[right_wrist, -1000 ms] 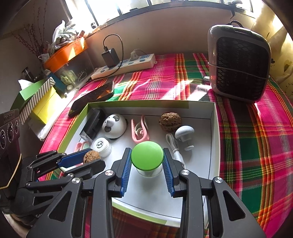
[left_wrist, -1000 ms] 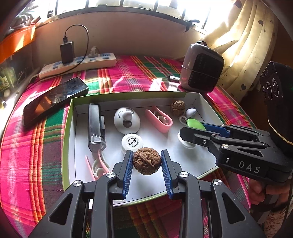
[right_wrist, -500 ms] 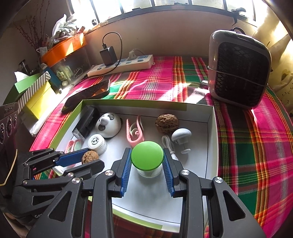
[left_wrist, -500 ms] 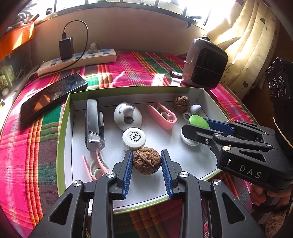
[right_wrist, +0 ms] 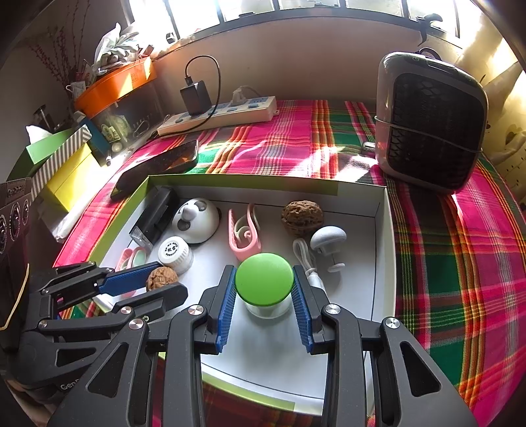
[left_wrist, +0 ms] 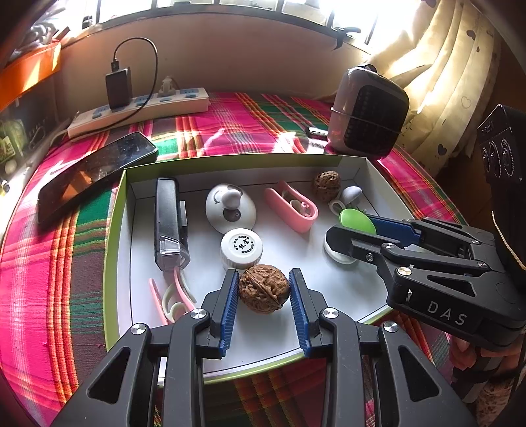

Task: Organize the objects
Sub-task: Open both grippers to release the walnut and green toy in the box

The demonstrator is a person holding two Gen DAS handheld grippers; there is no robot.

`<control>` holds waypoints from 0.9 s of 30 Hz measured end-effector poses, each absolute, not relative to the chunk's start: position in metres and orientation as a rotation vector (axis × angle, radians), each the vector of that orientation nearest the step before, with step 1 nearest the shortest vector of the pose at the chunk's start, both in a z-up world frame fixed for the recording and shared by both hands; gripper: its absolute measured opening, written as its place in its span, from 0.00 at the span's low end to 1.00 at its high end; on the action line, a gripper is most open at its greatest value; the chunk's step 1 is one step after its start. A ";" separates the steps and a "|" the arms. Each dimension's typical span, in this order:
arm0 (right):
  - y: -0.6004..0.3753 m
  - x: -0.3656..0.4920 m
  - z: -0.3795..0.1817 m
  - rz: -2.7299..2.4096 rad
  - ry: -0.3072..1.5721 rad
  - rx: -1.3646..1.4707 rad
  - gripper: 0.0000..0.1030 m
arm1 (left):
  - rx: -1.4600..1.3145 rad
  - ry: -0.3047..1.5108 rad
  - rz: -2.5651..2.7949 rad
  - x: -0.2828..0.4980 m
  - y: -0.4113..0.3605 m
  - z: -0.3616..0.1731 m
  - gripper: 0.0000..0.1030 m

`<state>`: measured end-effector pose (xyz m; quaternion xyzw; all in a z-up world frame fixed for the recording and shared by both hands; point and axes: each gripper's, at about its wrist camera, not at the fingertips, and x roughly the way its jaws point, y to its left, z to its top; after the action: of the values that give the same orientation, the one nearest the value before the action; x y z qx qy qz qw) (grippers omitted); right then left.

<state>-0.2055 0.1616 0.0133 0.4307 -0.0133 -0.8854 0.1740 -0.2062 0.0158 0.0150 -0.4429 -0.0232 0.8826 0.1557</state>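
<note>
two grippers are seen inside a shallow white box [left_wrist: 125,236] with a green rim, set on a plaid cloth. the left gripper [left_wrist: 263,295] is closed around a walnut [left_wrist: 263,289], its blue pads touching both sides. the right gripper [right_wrist: 264,289] is pinched on a green-capped jar [right_wrist: 264,282] near the box's front. a second walnut [right_wrist: 301,216] lies at the back (beside a small white mushroom-shaped item). both objects appear to be gripped for moving; a lift clear of the white bottle cap [left_wrist: 241,244] would be needed next.

Bright sun through the window [right_wrist: 296,6] at 12 o'clock. Cream curtain [left_wrist: 443,82] at 2. Plaid tablecloth [right_wrist: 460,246] underneath.
</note>
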 end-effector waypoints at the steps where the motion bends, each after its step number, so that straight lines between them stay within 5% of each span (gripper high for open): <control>1: 0.162 -0.206 0.013 -2.511 -0.035 1.220 0.34 | -1.269 -0.069 2.528 -0.206 0.015 0.015 0.29; 27: 0.160 -0.192 0.020 -2.541 -0.035 1.197 0.41 | -1.258 -0.036 2.574 -0.193 0.013 0.023 0.38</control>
<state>-0.1916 0.1605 0.0203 0.4201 -0.0124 -0.8922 0.1656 -0.1930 0.0130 0.0234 -0.4350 -0.0124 0.8898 0.1376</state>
